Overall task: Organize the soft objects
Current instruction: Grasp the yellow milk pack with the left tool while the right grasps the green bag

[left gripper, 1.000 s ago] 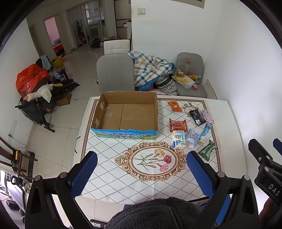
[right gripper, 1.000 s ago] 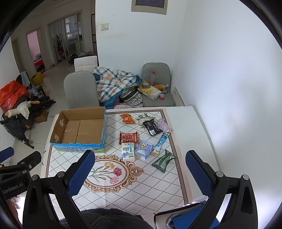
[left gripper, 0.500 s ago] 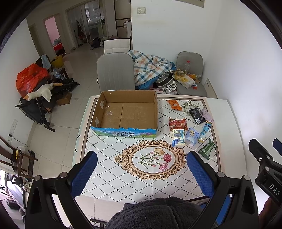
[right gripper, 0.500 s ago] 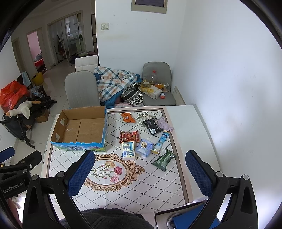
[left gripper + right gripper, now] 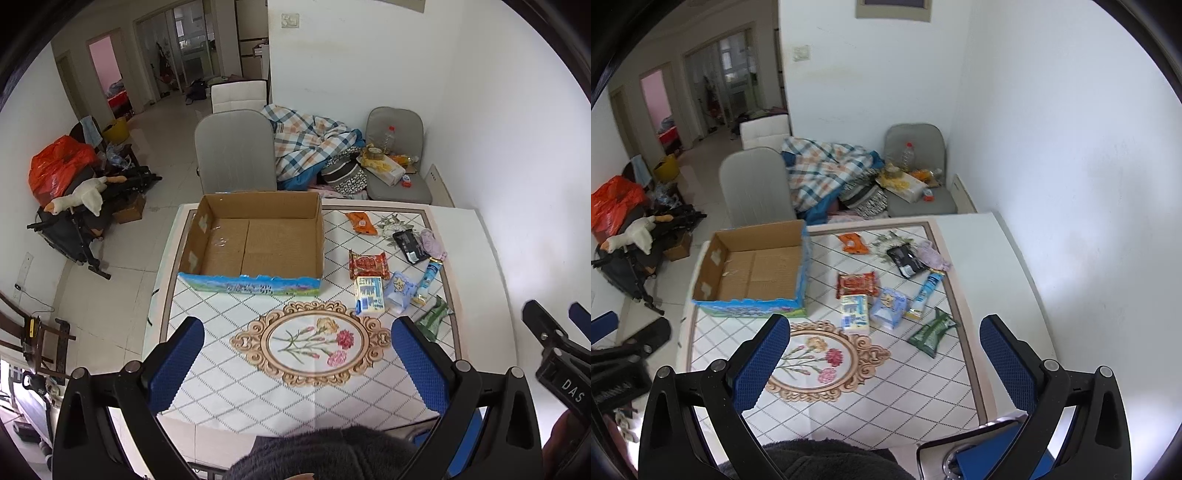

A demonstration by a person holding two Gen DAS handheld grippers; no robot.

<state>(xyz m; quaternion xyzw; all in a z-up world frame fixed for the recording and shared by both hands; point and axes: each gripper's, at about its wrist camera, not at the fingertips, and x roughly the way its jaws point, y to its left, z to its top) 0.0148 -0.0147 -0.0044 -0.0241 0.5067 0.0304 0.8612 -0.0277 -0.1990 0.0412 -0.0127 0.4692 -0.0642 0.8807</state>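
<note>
With both tools spread wide and holding nothing, right tool (image 5: 884,356) should drop squarely over the green packet (image 5: 932,331), mid-frame on the worktop (image 5: 993,258), right of the empty box (image 5: 753,273).

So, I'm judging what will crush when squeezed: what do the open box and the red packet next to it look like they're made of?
The box looks like plain brown cardboard: matte inner walls and floor flaps, with a printed blue outer front. The red packet seems to be thin glossy plastic film, with crimped ends and printed artwork; what is inside cannot be told.
</note>
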